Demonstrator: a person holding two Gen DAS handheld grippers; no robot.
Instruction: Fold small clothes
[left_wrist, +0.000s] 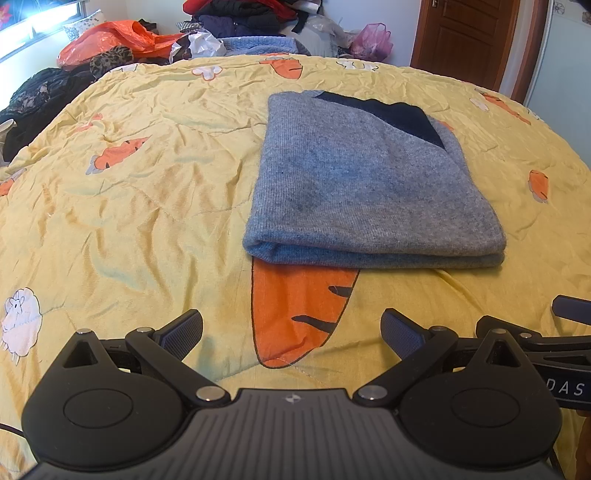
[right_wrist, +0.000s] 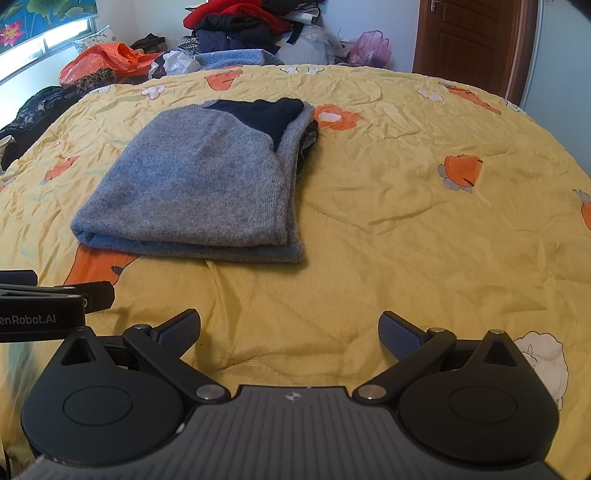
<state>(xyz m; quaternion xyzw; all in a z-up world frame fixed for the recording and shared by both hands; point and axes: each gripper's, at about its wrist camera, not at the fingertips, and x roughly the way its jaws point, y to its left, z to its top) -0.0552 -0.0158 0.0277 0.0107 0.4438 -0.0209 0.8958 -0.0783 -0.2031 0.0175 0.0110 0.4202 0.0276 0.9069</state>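
Note:
A grey knit sweater (left_wrist: 369, 184) with a dark navy patch lies folded into a flat rectangle on the yellow quilt; it also shows in the right wrist view (right_wrist: 199, 192). My left gripper (left_wrist: 291, 332) is open and empty, above the quilt just short of the sweater's near edge. My right gripper (right_wrist: 290, 334) is open and empty, to the right of the sweater and nearer than it. Part of the right gripper shows at the left view's right edge (left_wrist: 546, 339). Part of the left gripper shows at the right view's left edge (right_wrist: 55, 302).
The yellow quilt (right_wrist: 406, 229) with carrot and sheep prints covers the bed. A pile of clothes (left_wrist: 240, 18), an orange plastic bag (left_wrist: 110, 37) and a pink bag (left_wrist: 373, 40) lie at the far end. Dark clothes (left_wrist: 37, 96) lie at the left edge. A brown door (left_wrist: 469, 37) stands far right.

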